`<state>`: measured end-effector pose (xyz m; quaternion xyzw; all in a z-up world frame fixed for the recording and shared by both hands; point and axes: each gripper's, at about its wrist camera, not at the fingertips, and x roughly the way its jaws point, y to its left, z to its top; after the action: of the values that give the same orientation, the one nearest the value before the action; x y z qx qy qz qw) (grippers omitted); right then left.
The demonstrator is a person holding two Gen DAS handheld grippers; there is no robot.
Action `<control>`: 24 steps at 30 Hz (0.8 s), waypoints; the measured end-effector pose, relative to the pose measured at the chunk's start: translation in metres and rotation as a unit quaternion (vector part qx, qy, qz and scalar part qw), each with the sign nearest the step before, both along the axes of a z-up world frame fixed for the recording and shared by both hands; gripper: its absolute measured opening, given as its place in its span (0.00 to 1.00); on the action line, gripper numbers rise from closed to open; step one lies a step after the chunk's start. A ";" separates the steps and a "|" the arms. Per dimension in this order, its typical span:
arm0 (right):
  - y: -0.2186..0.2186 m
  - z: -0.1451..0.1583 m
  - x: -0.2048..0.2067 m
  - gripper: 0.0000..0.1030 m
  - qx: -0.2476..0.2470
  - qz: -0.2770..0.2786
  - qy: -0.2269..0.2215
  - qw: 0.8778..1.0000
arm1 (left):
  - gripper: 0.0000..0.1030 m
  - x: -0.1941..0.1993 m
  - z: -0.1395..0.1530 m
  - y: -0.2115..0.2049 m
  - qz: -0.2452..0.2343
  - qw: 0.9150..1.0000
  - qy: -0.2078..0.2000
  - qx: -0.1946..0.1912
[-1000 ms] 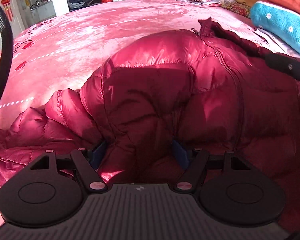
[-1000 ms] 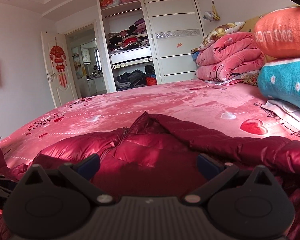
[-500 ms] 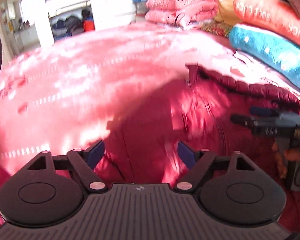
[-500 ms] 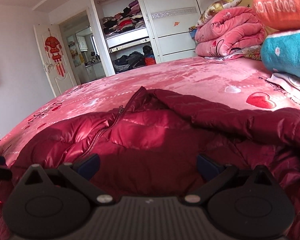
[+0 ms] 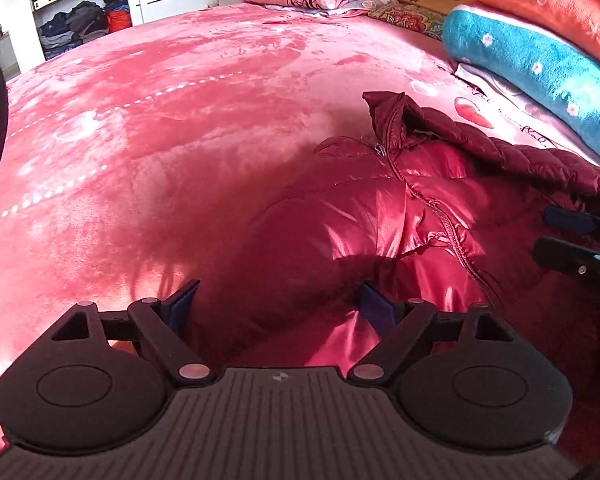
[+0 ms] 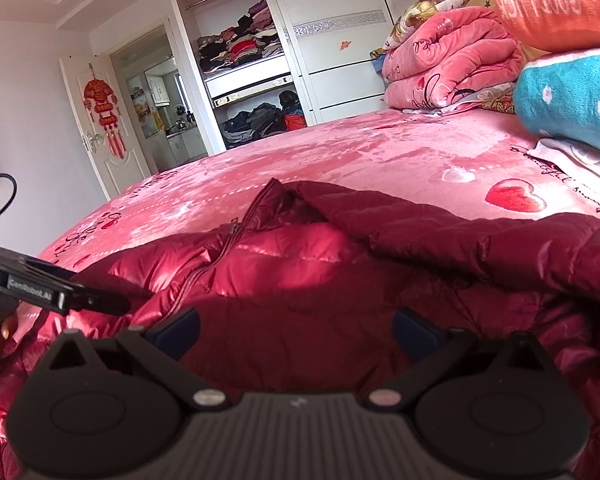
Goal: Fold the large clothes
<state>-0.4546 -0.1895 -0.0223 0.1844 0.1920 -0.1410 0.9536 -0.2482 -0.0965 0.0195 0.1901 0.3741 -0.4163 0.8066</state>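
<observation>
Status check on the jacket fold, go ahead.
Left hand-held gripper open, right hand-held gripper open, both low over the red down jacket. Jacket zipped, rumpled on the pink bedspread. Nothing blocking.

Sunlit bedroom with a pink bed [image 6: 340, 148].
An open wardrobe [image 6: 240, 44] and white door [image 6: 100, 120] line the far wall.

The down jacket [image 6: 300, 280] lies spread on the bed [image 6: 340, 152], near the camera, its collar [image 6: 276, 200] pointing toward the far side. At the right edge of the bed, folded blankets [image 6: 572, 96] are stacked one upon another, with a folded quilt [image 6: 448, 68] farther back. Beyond the far end of the bed stands the wardrobe [image 6: 260, 40], and left of it an open door [image 6: 104, 120]. The left gripper [image 6: 100, 300] reaches in from the left over the jacket; the right gripper [image 6: 296, 330] sits above its near part.
</observation>
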 end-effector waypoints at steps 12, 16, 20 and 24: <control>-0.015 0.004 -0.010 0.99 -0.010 -0.049 0.004 0.999 | 0.33 -0.045 0.005 -0.004 0.066 0.991 -0.112 0.023; -0.017 0.005 -0.011 0.99 -0.024 -0.059 0.006 0.998 | 0.33 -0.041 0.007 0.000 0.127 0.981 -0.147 0.028; -0.018 0.005 -0.010 0.99 -0.028 -0.047 0.003 0.998 | 0.33 -0.024 0.011 0.011 0.188 0.966 -0.177 0.033; -0.002 0.008 -0.005 0.98 -0.048 0.008 -0.010 0.999 | 0.33 0.004 0.011 0.012 0.238 0.949 -0.202 0.038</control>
<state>-0.4596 -0.1916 -0.0142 0.1387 0.1773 -0.1407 0.9641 -0.2446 -0.0842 0.0305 0.2059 0.2531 -0.1511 0.9331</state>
